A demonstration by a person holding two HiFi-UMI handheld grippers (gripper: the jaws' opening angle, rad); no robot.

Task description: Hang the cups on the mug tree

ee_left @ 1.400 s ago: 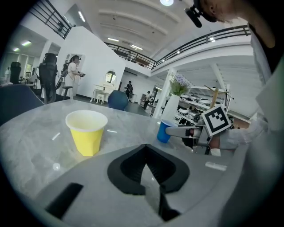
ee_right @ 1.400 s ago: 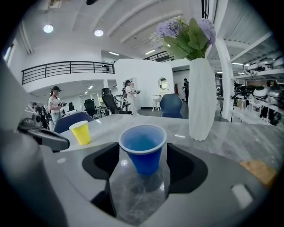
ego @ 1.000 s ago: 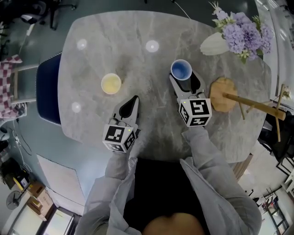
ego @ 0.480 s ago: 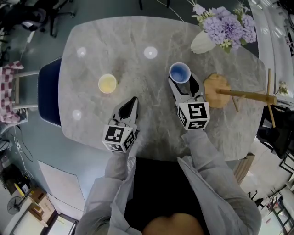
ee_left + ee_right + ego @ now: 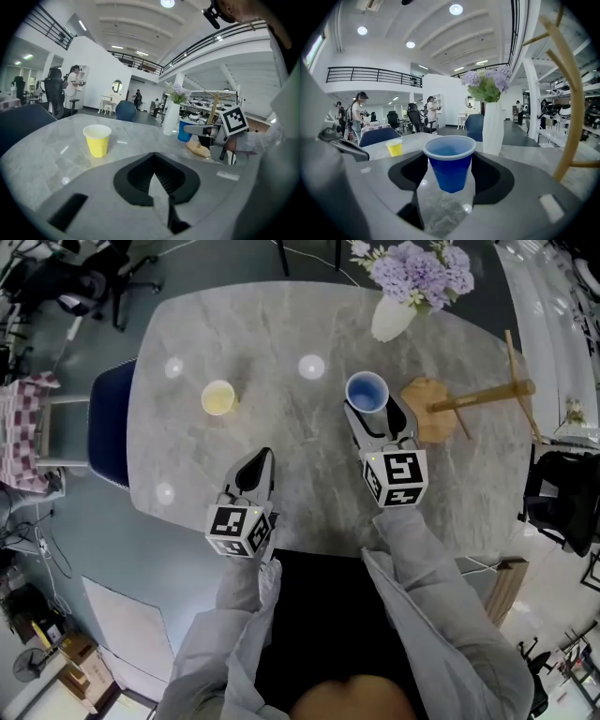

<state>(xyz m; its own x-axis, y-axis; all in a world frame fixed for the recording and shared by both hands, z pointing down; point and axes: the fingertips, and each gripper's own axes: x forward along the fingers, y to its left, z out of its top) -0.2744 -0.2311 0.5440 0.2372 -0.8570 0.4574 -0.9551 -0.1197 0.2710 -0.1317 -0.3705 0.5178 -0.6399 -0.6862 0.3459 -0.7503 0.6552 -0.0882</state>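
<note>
Blue cup just beside mug tree

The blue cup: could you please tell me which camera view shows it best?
The right gripper view: the blue cup sits close and central in the right gripper, wall and rim clear. The head view shows only its rim and inside from above; the left gripper view shows it small, partly behind that gripper.

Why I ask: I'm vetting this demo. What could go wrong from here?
The blue cup in the right gripper's jaws has no handle, so it could slip off a mug tree peg. The vase stands close beside the tree; a wide swing might topple it.
</note>
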